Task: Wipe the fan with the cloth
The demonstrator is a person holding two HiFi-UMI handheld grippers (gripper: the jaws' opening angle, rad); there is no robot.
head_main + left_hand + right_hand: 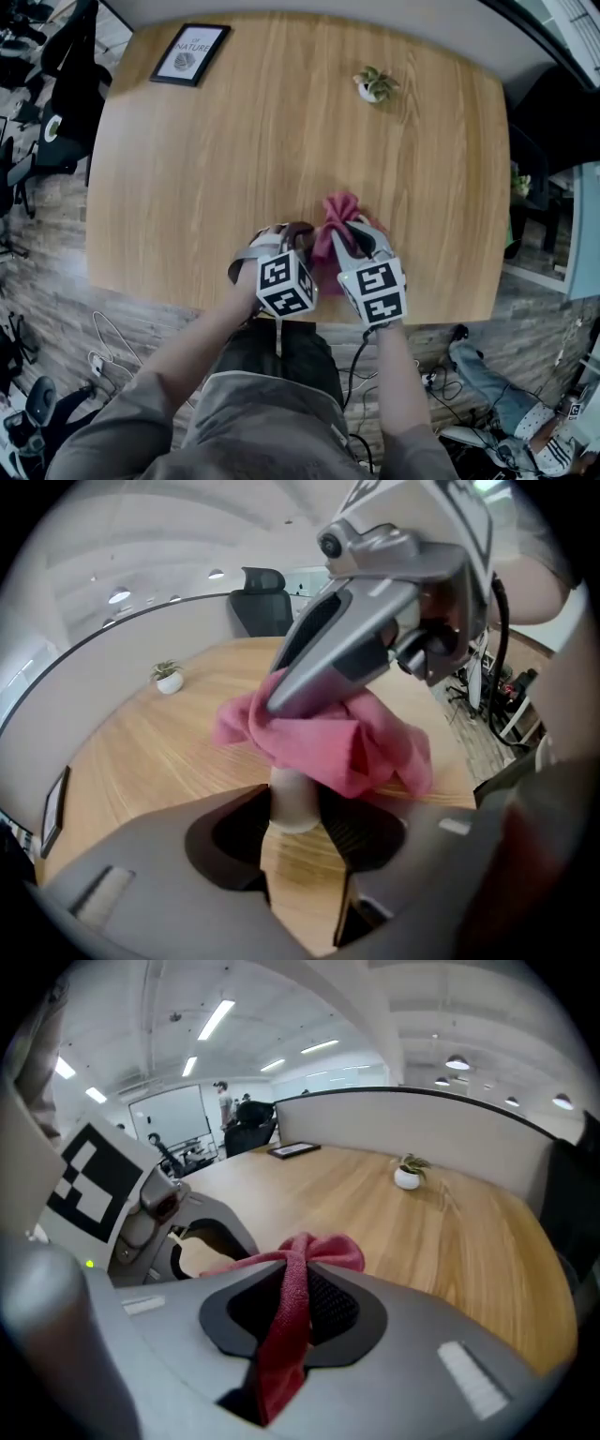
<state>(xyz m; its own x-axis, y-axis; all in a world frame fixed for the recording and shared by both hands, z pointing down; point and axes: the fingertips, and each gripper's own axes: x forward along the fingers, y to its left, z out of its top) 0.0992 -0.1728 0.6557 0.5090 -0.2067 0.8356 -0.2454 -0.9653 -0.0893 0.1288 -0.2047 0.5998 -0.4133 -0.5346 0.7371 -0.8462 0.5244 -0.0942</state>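
Observation:
My left gripper (284,236) is closed around a pale, round handle (292,803), which looks like the fan's stem. The rest of the fan is hidden under a pink cloth (352,744). The cloth (337,214) is bunched over the top of that stem, near the table's front edge. My right gripper (354,234) is shut on the cloth, and a red fold (286,1321) runs down between its jaws. In the left gripper view the right gripper's grey finger (342,653) presses down into the cloth from above. The two grippers are side by side, almost touching.
The wooden table (281,122) carries a framed picture (190,53) at the far left and a small potted plant (376,84) at the far right. Cables lie on the floor (103,347) below the front edge. Office chairs stand beyond the table.

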